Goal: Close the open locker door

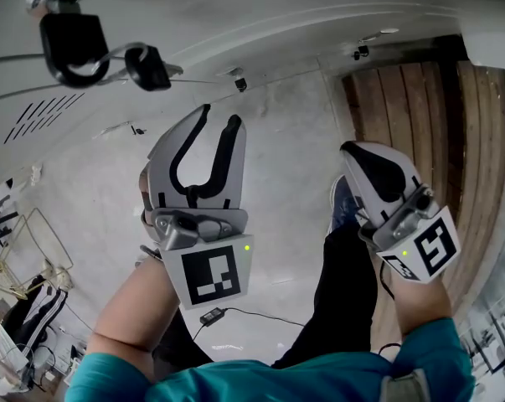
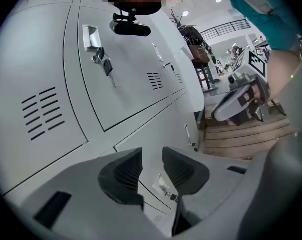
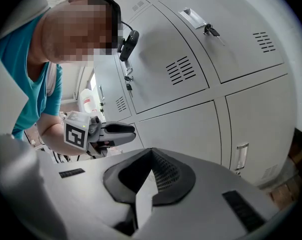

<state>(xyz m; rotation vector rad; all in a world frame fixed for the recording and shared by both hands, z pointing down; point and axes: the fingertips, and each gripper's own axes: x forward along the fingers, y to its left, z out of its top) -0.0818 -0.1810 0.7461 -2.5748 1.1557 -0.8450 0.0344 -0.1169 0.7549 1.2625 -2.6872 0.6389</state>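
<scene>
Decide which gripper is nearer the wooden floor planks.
Right. The right gripper hangs over the edge of the wooden planks. The left gripper sits off to their left, over the grey floor.

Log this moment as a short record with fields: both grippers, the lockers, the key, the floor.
left gripper: jaws apart, nothing between them, pointed at the lockers
right gripper: jaws together, empty
lockers: grey, with vent slots; none plainly ajar in these views
key: hanging from an upper locker's front
floor: wooden planks beside the lockers
</scene>
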